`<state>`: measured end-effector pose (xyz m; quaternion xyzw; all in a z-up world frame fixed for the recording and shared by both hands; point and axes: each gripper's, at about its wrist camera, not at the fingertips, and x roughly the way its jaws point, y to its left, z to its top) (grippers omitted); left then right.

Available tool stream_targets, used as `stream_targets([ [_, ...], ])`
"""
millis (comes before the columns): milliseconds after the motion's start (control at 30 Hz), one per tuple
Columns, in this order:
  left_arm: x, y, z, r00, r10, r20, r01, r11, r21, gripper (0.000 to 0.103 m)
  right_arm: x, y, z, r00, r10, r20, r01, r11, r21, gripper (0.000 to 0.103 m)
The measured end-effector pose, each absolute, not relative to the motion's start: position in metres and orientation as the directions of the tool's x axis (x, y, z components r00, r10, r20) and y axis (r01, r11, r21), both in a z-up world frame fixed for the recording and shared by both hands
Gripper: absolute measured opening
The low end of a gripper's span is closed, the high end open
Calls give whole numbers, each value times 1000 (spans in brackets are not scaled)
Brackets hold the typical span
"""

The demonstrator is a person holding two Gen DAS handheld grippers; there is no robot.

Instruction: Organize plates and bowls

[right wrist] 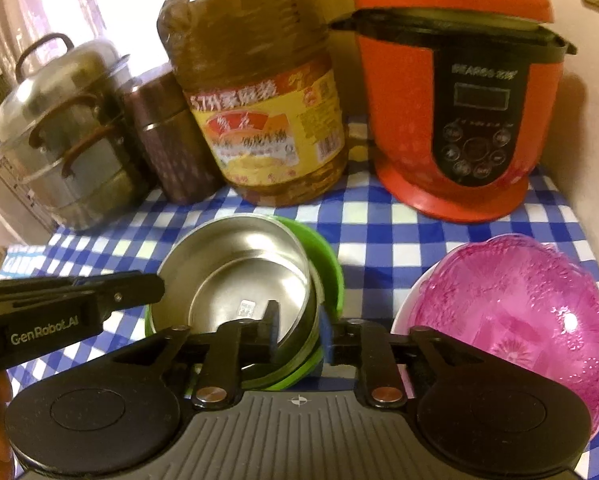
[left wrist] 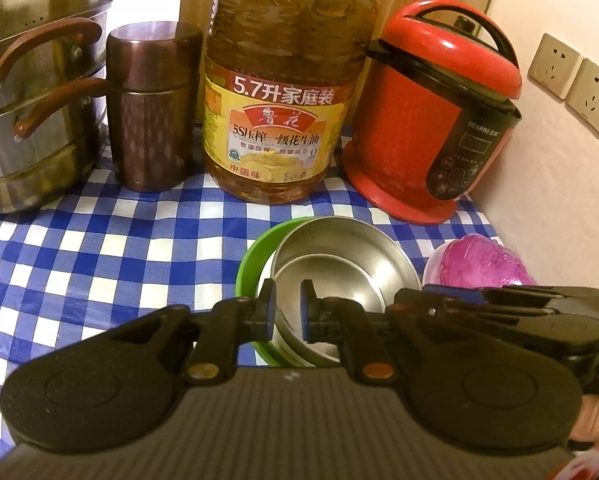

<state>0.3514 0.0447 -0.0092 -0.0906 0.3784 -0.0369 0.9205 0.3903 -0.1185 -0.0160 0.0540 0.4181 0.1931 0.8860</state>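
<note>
Pinching near rim of steel bowl [left wrist: 331, 264], left gripper [left wrist: 288, 309] angled downward, fingers clamped on bowl wall. Steel bowl nested tilted inside green bowl [right wrist: 319, 248] on checkered cloth [left wrist: 99, 248]. Right gripper [right wrist: 299, 334] angled downward, fingers parted astride both rims. Pink bowl [right wrist: 515, 312] just beside.

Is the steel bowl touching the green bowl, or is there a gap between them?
Touching. The right wrist view shows the steel bowl sitting tilted inside the green bowl, its side leaning on the green rim. The left wrist view agrees.

Steel bowl [left wrist: 341, 264] sits in plastic bowl [left wrist: 251, 264], left of patterned bowl [left wrist: 483, 260].
</note>
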Motion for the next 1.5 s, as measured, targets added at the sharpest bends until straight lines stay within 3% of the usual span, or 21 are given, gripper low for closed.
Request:
stream_targets([
  [100,349,46,-7,719,-143,-680,0,979,-206,9,390,-125,-13,590,389,-708,-280,921,272,36],
  [733,343,48,-11,714,-135,-687,-4,980,-197,19,389,-142,-27,567,397,-722,-235,918,320,38],
  [1500,338,52,-21,701,-139,-699,-15,978,-210,20,384,-133,-30,554,402,-728,-258,915,310,39],
])
